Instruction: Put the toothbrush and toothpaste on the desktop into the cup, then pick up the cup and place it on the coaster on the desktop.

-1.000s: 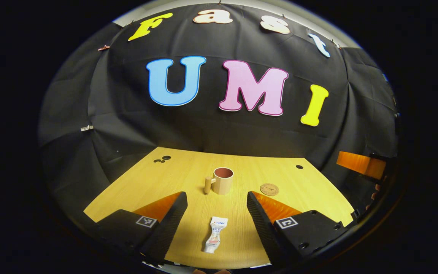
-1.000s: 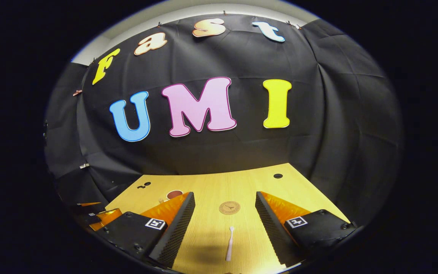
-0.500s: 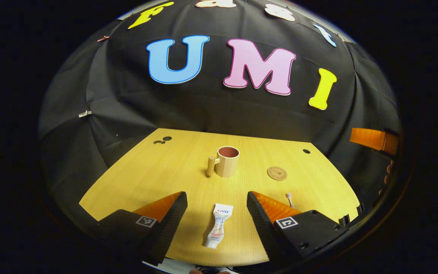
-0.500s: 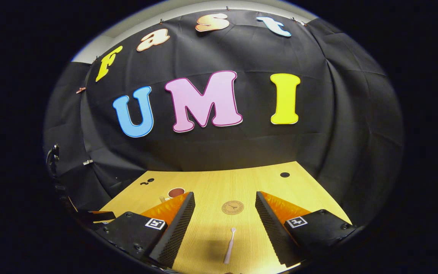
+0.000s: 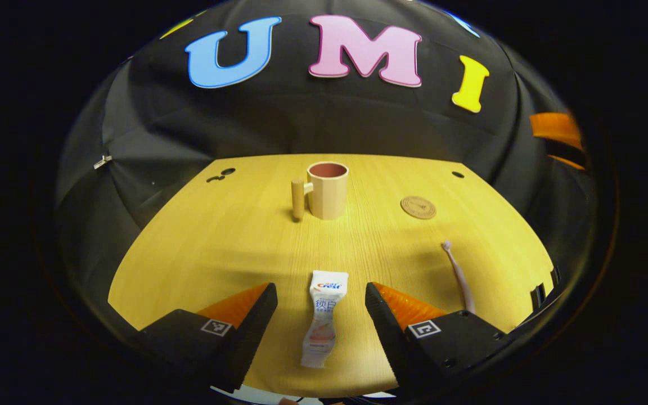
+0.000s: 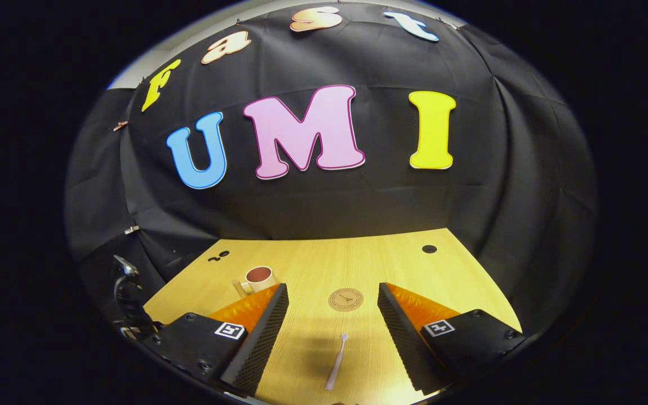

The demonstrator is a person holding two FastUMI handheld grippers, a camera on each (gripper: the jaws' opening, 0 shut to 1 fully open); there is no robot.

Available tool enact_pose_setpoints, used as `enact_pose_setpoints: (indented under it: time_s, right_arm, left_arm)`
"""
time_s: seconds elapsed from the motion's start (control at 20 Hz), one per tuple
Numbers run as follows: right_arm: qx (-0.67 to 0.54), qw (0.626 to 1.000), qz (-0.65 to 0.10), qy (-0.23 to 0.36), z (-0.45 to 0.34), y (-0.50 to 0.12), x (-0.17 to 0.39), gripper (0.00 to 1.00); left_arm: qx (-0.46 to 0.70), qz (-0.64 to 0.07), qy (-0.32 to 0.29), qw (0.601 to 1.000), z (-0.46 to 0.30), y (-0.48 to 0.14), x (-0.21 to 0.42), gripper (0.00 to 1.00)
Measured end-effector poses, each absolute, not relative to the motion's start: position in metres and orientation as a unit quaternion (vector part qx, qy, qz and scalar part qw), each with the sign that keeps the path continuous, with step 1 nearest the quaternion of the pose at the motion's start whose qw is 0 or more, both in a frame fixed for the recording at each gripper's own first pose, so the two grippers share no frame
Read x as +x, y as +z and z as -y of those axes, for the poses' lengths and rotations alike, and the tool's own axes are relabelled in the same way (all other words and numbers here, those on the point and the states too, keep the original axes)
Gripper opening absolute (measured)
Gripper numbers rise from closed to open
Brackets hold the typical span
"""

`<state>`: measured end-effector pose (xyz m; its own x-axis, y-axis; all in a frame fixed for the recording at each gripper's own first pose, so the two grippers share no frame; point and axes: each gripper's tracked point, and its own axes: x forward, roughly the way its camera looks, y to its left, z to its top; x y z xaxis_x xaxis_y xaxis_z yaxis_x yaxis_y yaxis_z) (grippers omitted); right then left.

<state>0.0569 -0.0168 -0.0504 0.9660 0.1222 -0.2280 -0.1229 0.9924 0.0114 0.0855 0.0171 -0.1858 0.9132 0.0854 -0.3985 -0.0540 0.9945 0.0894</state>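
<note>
A white toothpaste tube [image 5: 322, 320] lies on the wooden desktop [image 5: 234, 236], between the open fingers of my left gripper [image 5: 320, 306], which hovers above it without touching. Farther back stands a tan cup [image 5: 327, 190] with a side handle, upright and with nothing in it that I can see. To its right sits a round brown coaster [image 5: 418, 207]. A pale pink toothbrush [image 5: 457, 274] lies at the right. In the right gripper view the toothbrush [image 6: 336, 361] lies between the open fingers of my right gripper [image 6: 332, 315], with the coaster [image 6: 345, 299] beyond it and the cup [image 6: 259, 277] at the left.
Small dark holes [image 5: 220, 175] mark the desktop's far left, and one more [image 5: 458, 174] its far right. The black cloth wall closes off the back. Part of the other gripper [image 5: 554, 128] shows at the right edge of the left gripper view.
My left gripper has risen and tilted down, so the toothpaste, cup and toothbrush show more fully. The right gripper has shifted slightly over the toothbrush. Both stay open.
</note>
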Motion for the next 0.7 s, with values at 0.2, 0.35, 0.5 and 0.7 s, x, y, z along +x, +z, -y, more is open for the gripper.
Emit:
enact_pose_setpoints:
  time_s: [0.2,0.35,0.5,0.7]
  right_arm:
    - [-0.001,0.988,-0.137,0.074,0.026,-0.064,0.066,0.98]
    - [-0.002,0.986,-0.147,0.083,0.035,-0.07,0.073,0.98]
    - [0.001,0.983,-0.158,0.095,0.041,-0.08,0.078,0.98]
    - [-0.01,0.981,-0.161,0.109,0.042,-0.091,0.077,0.98]
  left_arm:
    - [0.03,-0.243,0.046,0.968,-0.021,-0.22,0.101,0.96]
    - [0.013,-0.271,0.058,0.961,-0.024,-0.241,0.109,0.96]
    - [0.004,-0.291,0.069,0.954,-0.028,-0.255,0.112,0.95]
    - [0.008,-0.306,0.067,0.95,-0.027,-0.261,0.114,0.93]
